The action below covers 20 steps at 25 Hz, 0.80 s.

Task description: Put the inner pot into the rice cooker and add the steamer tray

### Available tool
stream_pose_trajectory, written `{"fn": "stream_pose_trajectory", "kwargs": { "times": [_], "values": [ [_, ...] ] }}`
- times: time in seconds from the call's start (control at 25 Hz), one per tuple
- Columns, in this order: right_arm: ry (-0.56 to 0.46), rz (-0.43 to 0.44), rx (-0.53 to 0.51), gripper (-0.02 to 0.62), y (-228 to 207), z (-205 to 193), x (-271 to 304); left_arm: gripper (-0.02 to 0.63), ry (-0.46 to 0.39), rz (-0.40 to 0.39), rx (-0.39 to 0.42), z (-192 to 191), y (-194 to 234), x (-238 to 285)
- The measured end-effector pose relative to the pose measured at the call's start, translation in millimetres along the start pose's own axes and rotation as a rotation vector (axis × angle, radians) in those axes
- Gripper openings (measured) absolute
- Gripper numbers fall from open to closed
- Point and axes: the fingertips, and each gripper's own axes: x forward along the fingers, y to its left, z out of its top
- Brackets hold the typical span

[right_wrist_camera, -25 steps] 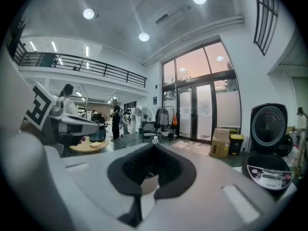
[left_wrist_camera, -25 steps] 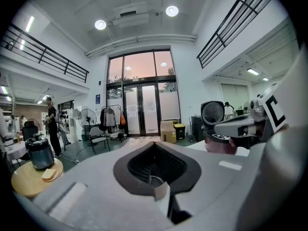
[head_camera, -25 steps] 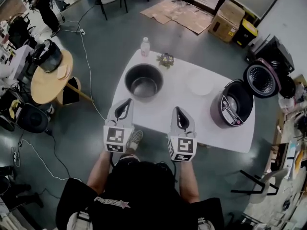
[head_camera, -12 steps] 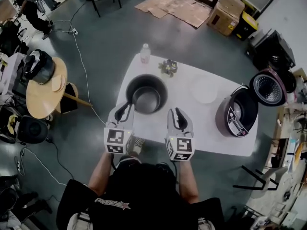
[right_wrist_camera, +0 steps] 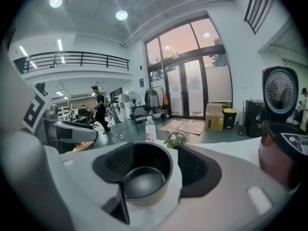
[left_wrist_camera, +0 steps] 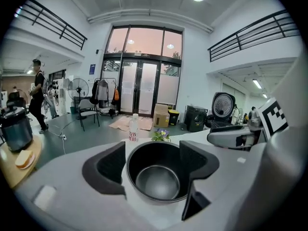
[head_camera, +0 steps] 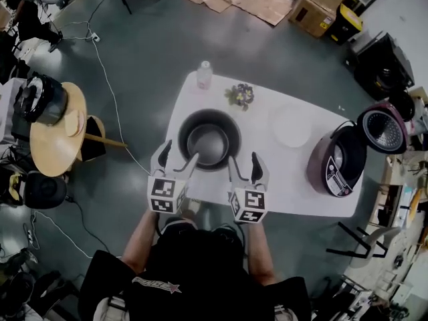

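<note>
Rim of inner pot (head_camera: 208, 139) is lying dead ahead between left claw (head_camera: 179, 154) and right claw (head_camera: 244, 160), both equally near; jaws have just been opening wide, nothing gripped yet.

At the bottom of the head view, the person wears a black short-sleeved top (head_camera: 200, 266) with a pale logo (head_camera: 155, 283) and a red star. The left gripper (head_camera: 178, 154) and right gripper (head_camera: 243, 160) are pale grey shells. Black ribbed pads (left_wrist_camera: 113, 162) line jaws that have just been opening, nothing clamped between them. Each carries a cube (head_camera: 165, 194) of black-and-white square markers.
</note>
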Motion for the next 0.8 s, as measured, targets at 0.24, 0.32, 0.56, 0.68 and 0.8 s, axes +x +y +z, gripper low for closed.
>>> {"fn": "stream_pose_trajectory", "kwargs": {
  "times": [0.24, 0.32, 0.56, 0.68, 0.8],
  "values": [
    [0.058, -0.035, 0.026, 0.282, -1, -24, 31, 0.349, 0.061, -0.036, 0.008, -19, 17, 30],
    [0.083, -0.051, 0.039, 0.282, -5, -33, 39, 0.348, 0.088, -0.058, 0.006, -29, 18, 40],
    [0.158, -0.095, 0.082, 0.282, -17, -62, 65, 0.348, 0.167, -0.09, 0.0, -57, 30, 70],
    [0.19, -0.103, 0.11, 0.282, -21, -75, 72, 0.348, 0.21, -0.091, -0.005, -74, 35, 81],
    [0.231, -0.1, 0.146, 0.282, -24, -88, 76, 0.344, 0.253, -0.094, -0.016, -89, 39, 89]
  ]
}}
